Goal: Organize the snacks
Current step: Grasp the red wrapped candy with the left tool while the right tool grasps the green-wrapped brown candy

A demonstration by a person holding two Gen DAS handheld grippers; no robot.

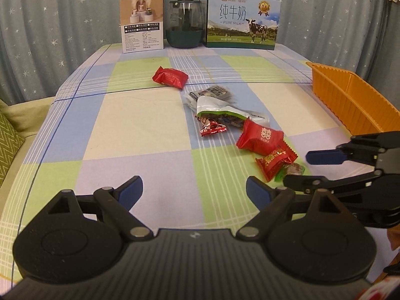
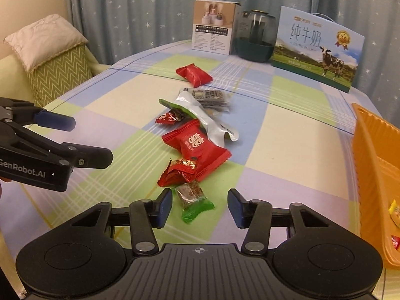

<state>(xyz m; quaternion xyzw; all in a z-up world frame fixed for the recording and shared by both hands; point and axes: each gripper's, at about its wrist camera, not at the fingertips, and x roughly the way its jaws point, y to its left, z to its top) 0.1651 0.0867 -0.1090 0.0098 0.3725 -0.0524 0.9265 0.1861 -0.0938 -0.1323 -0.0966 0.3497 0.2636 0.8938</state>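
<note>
Several snacks lie in a row on the checked tablecloth. A small green-ended candy (image 2: 194, 200) lies between the fingers of my right gripper (image 2: 200, 206), which is open and low over it. Behind it are a small red packet (image 2: 180, 171), a large red packet (image 2: 197, 146), a silver-green bag (image 2: 200, 115) and a far red packet (image 2: 193, 75). My left gripper (image 1: 193, 190) is open and empty over bare cloth, left of the row; it also shows in the right wrist view (image 2: 82, 142). The right gripper shows in the left wrist view (image 1: 297, 168) by the green candy (image 1: 291, 171).
An orange basket (image 2: 370, 165) stands at the right table edge with a few wrapped sweets inside; it also shows in the left wrist view (image 1: 350, 97). A white box (image 1: 142, 23), a dark jar (image 1: 185, 25) and a milk carton (image 1: 241, 20) stand at the back. A cushioned sofa (image 2: 50, 57) is left.
</note>
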